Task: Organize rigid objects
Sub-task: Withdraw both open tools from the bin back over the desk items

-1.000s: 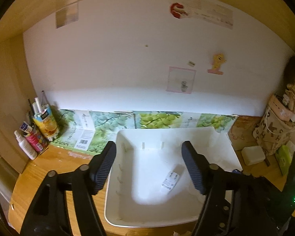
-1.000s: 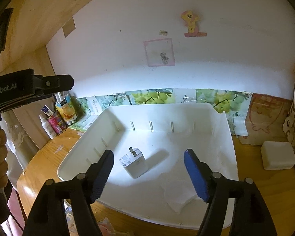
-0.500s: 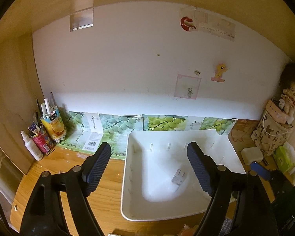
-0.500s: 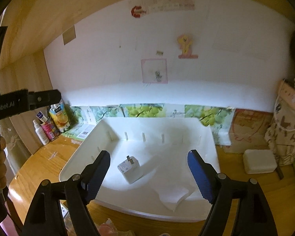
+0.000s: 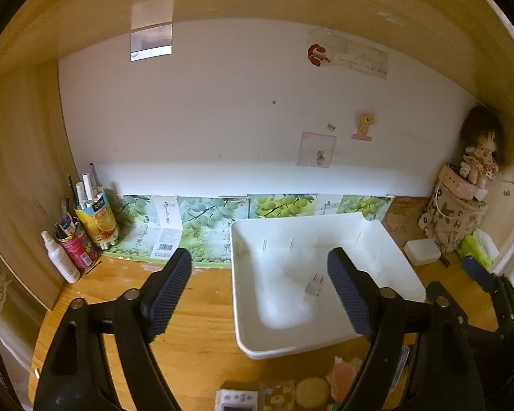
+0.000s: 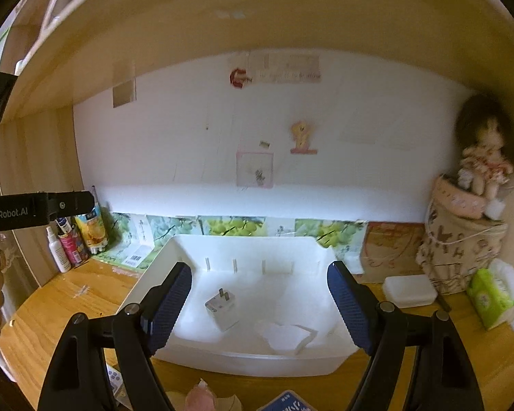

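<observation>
Charger plug [image 6: 221,310]: white cube, prongs up, lying in white tray [image 6: 174,250], left of centre. You find it ahead of and below right tongs [image 6: 259,303], nearer their left finger. Right tongs wide, empty. Left tongs [image 5: 259,287] have just been opening, now wide, nothing between them; plug [image 5: 314,285] sits toward their right finger. Right hand looks nearer, though fisheye distorts. Left view alone shows small clutter [image 5: 310,389] on desk [image 5: 202,325] before tray; right view shows folded paper [image 6: 288,337] beside plug.

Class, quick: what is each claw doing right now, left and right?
Left claw: open, holding nothing; its jaws have just been opening.
Right claw: open, holding nothing.
</observation>
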{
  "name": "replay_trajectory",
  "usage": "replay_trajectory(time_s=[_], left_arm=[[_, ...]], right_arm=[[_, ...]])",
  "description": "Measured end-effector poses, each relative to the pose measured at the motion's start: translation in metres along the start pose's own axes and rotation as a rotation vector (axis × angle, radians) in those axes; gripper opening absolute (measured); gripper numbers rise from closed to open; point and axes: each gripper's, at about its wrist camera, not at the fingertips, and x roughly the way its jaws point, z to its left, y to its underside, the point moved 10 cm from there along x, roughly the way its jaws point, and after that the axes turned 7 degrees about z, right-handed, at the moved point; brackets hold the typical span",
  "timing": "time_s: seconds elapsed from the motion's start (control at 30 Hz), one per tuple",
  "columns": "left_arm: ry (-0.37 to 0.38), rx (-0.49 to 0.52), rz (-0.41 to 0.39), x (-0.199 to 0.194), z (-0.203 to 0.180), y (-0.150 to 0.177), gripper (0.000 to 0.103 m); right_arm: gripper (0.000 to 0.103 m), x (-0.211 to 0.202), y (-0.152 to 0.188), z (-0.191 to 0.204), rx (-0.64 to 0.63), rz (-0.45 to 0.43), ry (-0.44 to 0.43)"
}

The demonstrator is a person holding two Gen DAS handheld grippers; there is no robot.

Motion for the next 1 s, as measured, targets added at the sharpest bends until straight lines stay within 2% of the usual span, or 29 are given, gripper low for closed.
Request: replay_trajectory(time_s=[0.27,0.43,0.77,1.0], left_arm=[[0.032,0.044,-0.016,-0.027,0.014,0.014,0.096],[0.048,0.065,-0.025,-0.043,0.024,0.023,0.098],[0.066,0.096,0.001,-0.059,0.050,0.046,0.098],[0.077,0.087,0.078,-0.054,0.063,0.074,0.098]], right_arm=[[0.086,-0.037,0.013,0.019,-0.006,-0.044,0.079],[0.102,-0.058,0.020,0.030,0.019,-0.075,0.111],[0.103,-0.082,0.038,0.051,0.041,-0.088,0.140],[0.103,-0.089,0.064,0.061,0.042,-0.039,0.142]])
